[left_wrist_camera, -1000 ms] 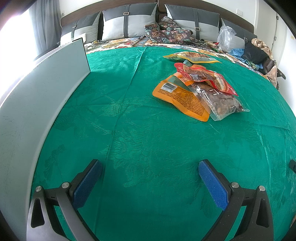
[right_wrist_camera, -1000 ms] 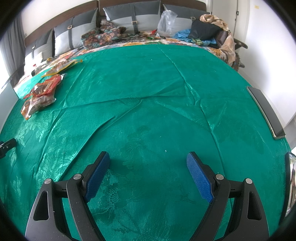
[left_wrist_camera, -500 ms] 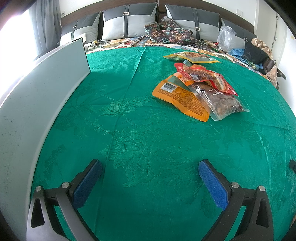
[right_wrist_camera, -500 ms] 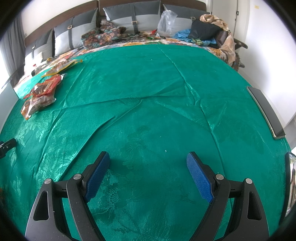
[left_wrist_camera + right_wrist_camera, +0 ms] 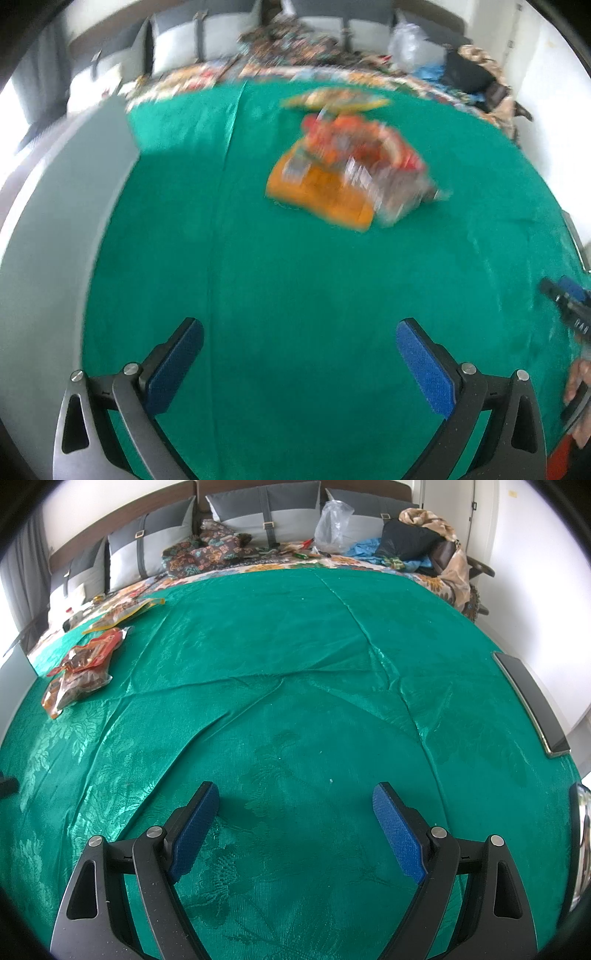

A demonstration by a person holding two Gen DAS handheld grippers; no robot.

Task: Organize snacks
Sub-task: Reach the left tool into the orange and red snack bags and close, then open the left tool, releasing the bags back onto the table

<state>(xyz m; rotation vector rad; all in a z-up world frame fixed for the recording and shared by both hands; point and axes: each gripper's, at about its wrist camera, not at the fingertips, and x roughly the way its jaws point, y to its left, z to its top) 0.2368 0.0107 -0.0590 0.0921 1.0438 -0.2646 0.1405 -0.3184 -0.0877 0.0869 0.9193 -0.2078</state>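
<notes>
Grey panel (image 5: 55,229): stands upright along the left edge of the left wrist view, on the green cloth.
Left gripper (image 5: 299,338): jaws spread wide, nothing between them, low in the frame; this view is smeared by motion blur.
Snack packets (image 5: 351,173): loose overlapping pile, upper centre of the left view, well ahead of the jaws; orange pouch (image 5: 321,195) lowest, a clear bag (image 5: 79,685) of brown pieces beside it.
Handling: probably light, thin, crinkly and slippery film; contents may crush. Best pinched at a flat sealed edge.
Right gripper (image 5: 295,812): jaws apart, empty, over bare cloth.
Green cloth (image 5: 295,672): soft, creased, glossy; packets may slide.
Room: pillows (image 5: 258,515) and clutter along the top.
</notes>
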